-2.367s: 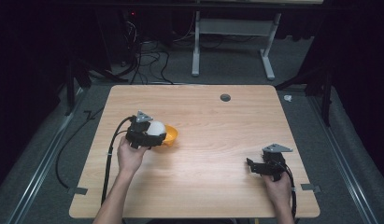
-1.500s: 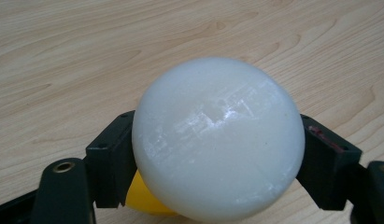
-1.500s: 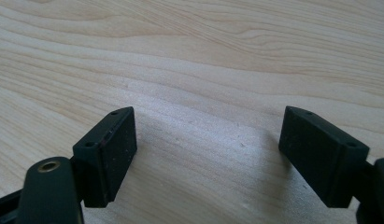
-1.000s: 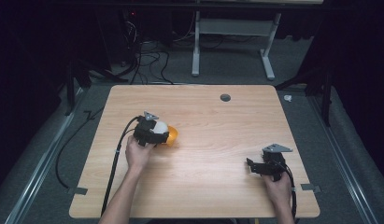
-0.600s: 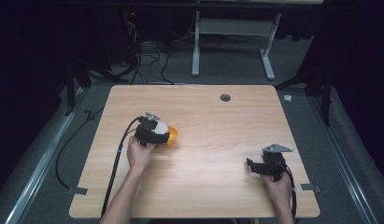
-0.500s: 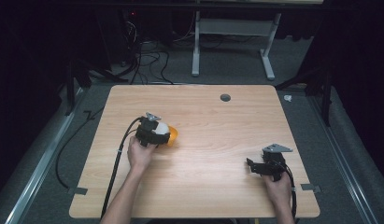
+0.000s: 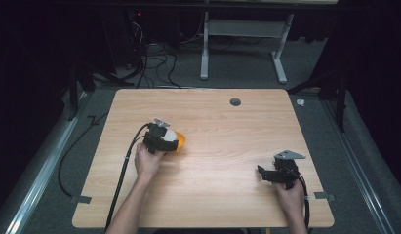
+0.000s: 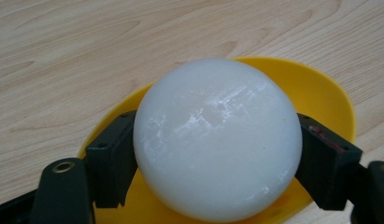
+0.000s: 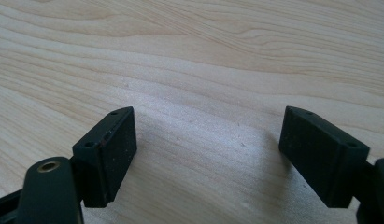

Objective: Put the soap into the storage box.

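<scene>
Grippers at work over a wooden table (image 7: pixel 212 195), seen from above and along each pair of jaws. We see the left gripper (image 7: pixel 165 140) held in the person's left hand (image 7: pixel 148 161) toward the left edge of the table, about midway between the near and far edges. Its two black jaws are closed on a white ball (image 8: pixel 216 137), one pad pressed against each side of it, as the left gripper view makes plain. Beneath and behind the ball lies a yellow bowl (image 8: pixel 320 93), whose rim curves around the ball on the far side; we cannot tell whether the ball touches the bowl's floor or hangs just above it. In the high view the ball (image 7: pixel 169 135) appears as a pale patch at the gripper's tip, and the bowl (image 7: pixel 181 141) shows as an orange-yellow crescent just beside it, resting on the table. We see the right gripper (image 7: pixel 266 175) near the right near corner of the table, well apart from the bowl, held in the person's right hand (image 7: pixel 290 197). Its jaws stand wide open with bare wood between them, as the right gripper view (image 9: pixel 206 154) shows. A black cable (image 7: pixel 121 180) trails from the left gripper toward the near edge. A small dark round hole (image 7: pixel 235 102) sits near the far edge.
</scene>
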Motion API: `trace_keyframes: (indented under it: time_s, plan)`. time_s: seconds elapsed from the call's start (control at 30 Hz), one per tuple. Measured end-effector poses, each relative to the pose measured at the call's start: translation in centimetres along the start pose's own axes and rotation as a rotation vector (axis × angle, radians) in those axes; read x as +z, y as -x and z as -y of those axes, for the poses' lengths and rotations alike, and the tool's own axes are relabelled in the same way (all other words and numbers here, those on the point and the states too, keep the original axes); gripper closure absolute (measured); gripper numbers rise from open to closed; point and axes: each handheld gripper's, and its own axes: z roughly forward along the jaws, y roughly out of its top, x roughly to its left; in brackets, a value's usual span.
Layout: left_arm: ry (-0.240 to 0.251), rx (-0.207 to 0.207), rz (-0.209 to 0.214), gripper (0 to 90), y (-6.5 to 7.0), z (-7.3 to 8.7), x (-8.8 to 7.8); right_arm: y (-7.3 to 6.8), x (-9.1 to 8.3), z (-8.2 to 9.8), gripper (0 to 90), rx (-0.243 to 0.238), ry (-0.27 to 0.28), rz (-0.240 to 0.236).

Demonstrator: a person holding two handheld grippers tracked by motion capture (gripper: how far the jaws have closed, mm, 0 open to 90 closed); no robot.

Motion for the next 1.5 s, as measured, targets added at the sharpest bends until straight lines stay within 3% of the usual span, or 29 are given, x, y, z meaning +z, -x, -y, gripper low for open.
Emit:
trace_keyframes:
  time_s: [0.13,0.3,0.5,0.8,1.27,1.5]
  plan:
    - [-0.002,-0.009,-0.001,24.0,-0.1,0.0,0.1,0.0,0.0,0.0,20.1,0.0,0.0,0.0]
    - [0.055,-0.018,0.003,22.5,-0.2,-0.3,-0.9,0.0,0.0,0.0,20.1,0.002,-0.001,0.0]
    - [0.055,-0.027,0.014,19.4,-0.6,-0.4,-1.3,0.0,0.0,0.0,20.1,0.002,-0.001,0.0]
    - [0.1,-0.031,0.03,18.9,-0.9,-0.5,-3.0,0.0,0.0,0.0,20.0,0.0,-0.001,0.001]
    - [0.144,-0.071,0.066,19.0,-1.6,0.7,-5.4,0.0,0.0,0.0,20.0,0.001,-0.001,0.001]
    - [0.157,-0.062,0.061,18.6,-1.7,0.9,-6.5,0.0,0.0,0.0,20.0,0.003,0.0,0.001]
